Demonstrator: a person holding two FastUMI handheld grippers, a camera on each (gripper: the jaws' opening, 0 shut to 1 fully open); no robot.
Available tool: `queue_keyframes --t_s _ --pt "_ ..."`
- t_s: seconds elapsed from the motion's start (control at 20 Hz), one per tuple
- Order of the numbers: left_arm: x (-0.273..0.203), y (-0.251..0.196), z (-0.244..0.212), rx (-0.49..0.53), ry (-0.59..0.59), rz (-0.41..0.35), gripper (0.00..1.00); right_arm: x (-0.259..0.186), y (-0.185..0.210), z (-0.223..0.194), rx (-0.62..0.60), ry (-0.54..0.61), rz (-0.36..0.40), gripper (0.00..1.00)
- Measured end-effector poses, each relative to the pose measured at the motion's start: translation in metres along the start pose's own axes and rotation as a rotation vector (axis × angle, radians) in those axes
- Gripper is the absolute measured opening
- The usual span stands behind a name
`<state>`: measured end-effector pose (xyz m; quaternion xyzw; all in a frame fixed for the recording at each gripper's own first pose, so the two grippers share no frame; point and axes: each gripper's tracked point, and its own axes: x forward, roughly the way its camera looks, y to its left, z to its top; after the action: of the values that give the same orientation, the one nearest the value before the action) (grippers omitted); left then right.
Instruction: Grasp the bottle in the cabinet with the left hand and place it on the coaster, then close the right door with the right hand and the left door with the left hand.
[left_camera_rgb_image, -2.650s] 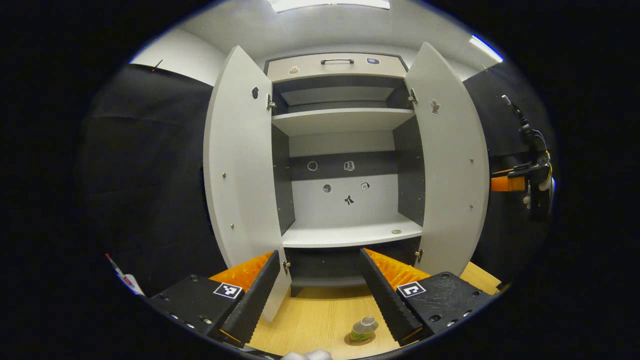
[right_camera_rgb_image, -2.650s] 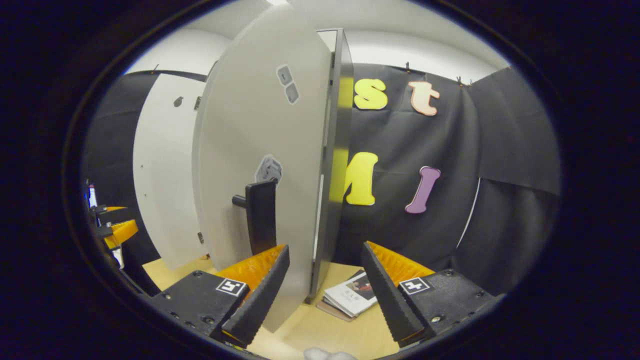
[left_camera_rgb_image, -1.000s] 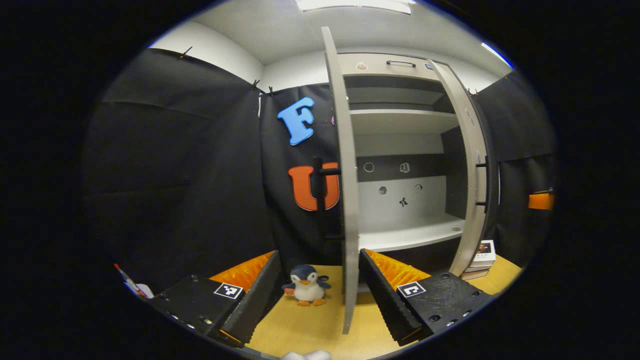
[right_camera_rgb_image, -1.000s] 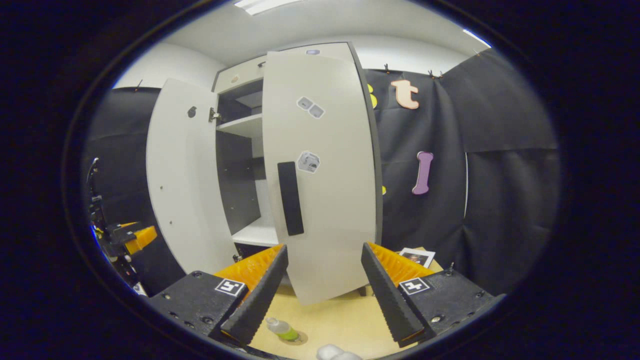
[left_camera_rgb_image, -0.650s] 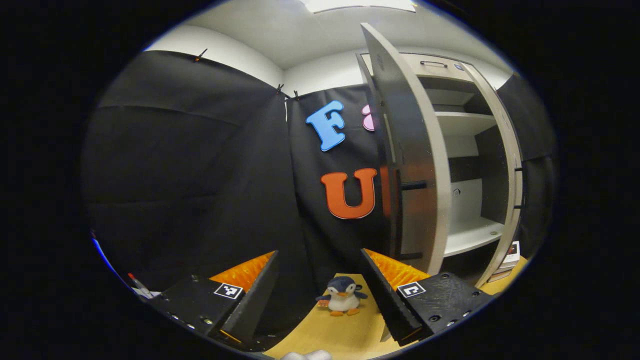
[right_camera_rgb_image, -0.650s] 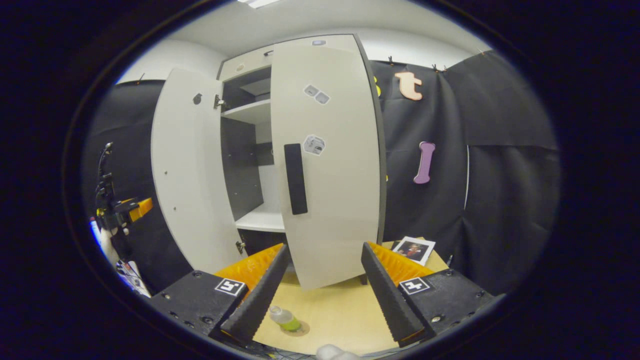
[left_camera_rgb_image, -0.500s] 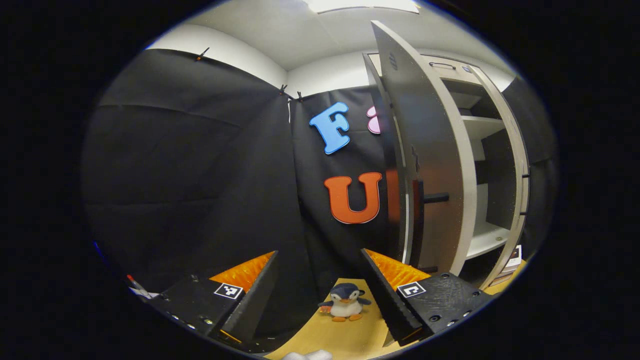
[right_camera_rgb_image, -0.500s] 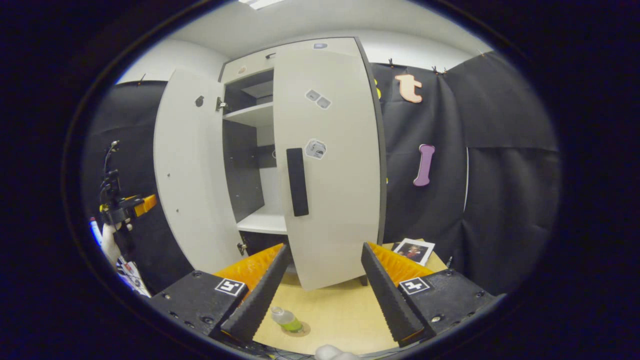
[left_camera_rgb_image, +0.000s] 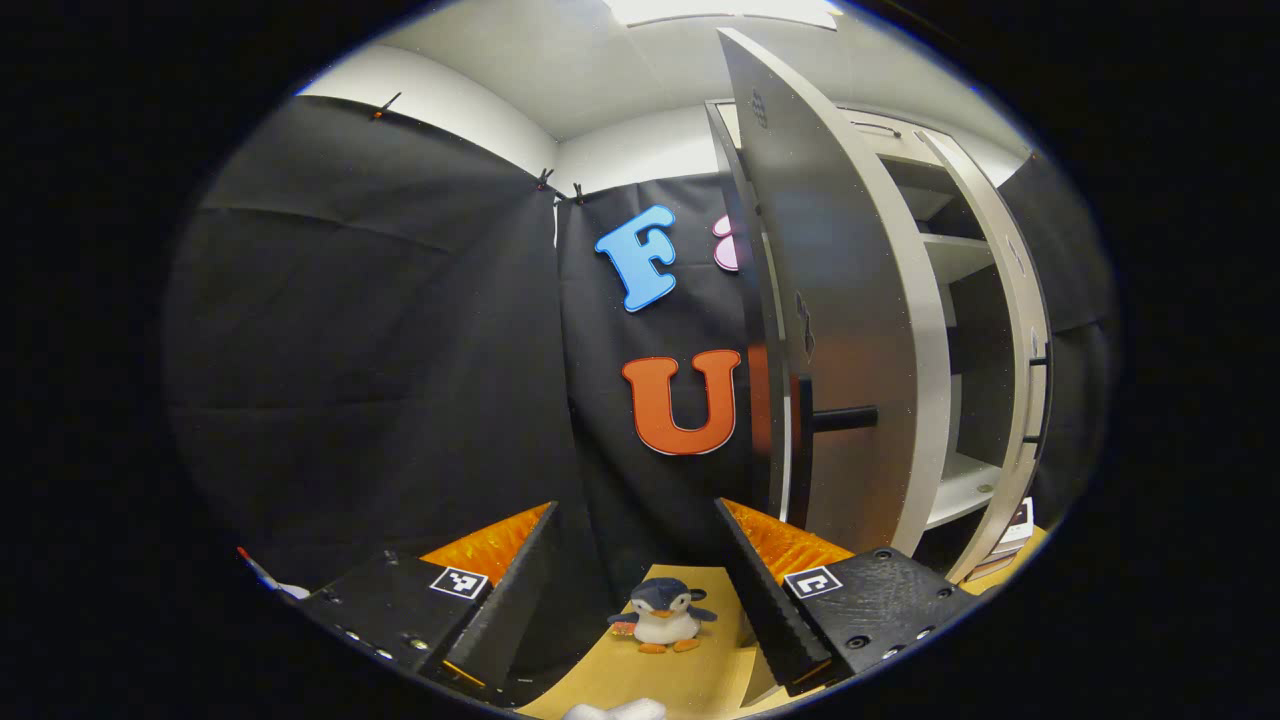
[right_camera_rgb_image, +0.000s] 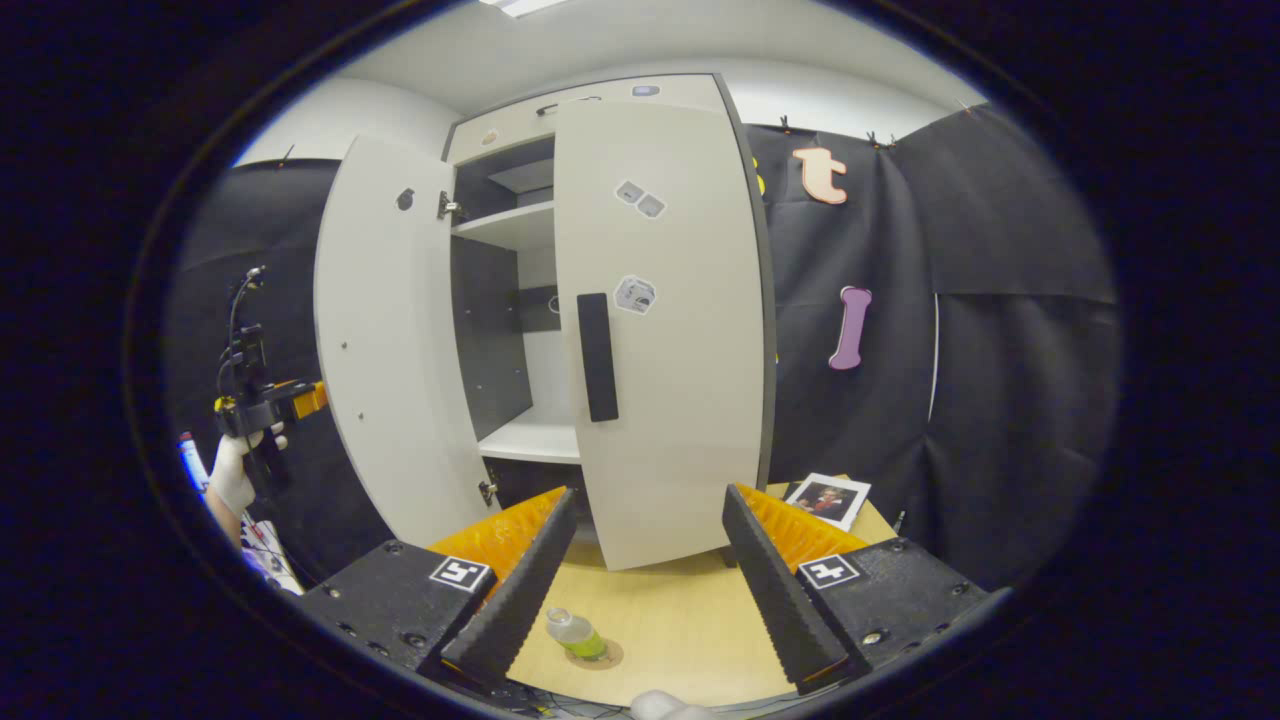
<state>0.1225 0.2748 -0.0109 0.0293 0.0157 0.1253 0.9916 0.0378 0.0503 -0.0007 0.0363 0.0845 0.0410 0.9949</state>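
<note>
The small clear bottle of green drink (right_camera_rgb_image: 576, 634) stands on the round brown coaster (right_camera_rgb_image: 598, 655), and the pale right door (right_camera_rgb_image: 660, 330) looks nearly closed. The left gripper (left_camera_rgb_image: 635, 590), jaws wide and empty, faces the grey left door (left_camera_rgb_image: 840, 330); best press flat near its black bar handle (left_camera_rgb_image: 845, 418). The right gripper (right_camera_rgb_image: 645, 580) is wide too.

Right door (right_camera_rgb_image: 665, 330) swung nearly shut since 2.6 s ago; left hand-held gripper (left_camera_rgb_image: 632, 590) moved round behind the open left door (left_camera_rgb_image: 835, 300).
</note>
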Motion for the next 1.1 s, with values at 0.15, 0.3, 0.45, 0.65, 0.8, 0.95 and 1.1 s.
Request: queue_keyframes --t_s 0.15,0.3,0.45,0.65,0.8,0.95,1.1 --pt "0.001 -0.009 -0.002 -0.028 0.007 -0.025 0.91 -0.002 -0.003 0.0 0.002 -0.006 -0.005 0.97" --pt "0.001 -0.017 0.002 -0.003 0.001 -0.031 0.87 -0.002 -0.005 0.0 0.006 -0.002 -0.006 0.97" --pt "-0.005 -0.034 0.0 -0.016 0.002 -0.069 0.87 -0.002 -0.005 0.0 0.021 0.001 0.0 0.97" --pt "-0.009 -0.057 0.004 -0.021 -0.007 -0.112 0.82 -0.002 -0.006 0.002 0.014 0.004 0.0 0.97" --pt "-0.009 -0.078 0.006 -0.035 -0.005 -0.155 0.87 -0.004 -0.008 0.003 0.01 0.003 -0.011 0.97" --pt "-0.011 -0.101 0.007 -0.042 -0.003 -0.205 0.87 -0.007 -0.012 0.001 0.011 0.012 -0.024 0.97" --pt "-0.009 -0.126 0.008 -0.048 -0.003 -0.247 0.88 -0.01 -0.015 0.001 0.016 0.014 -0.034 0.97"
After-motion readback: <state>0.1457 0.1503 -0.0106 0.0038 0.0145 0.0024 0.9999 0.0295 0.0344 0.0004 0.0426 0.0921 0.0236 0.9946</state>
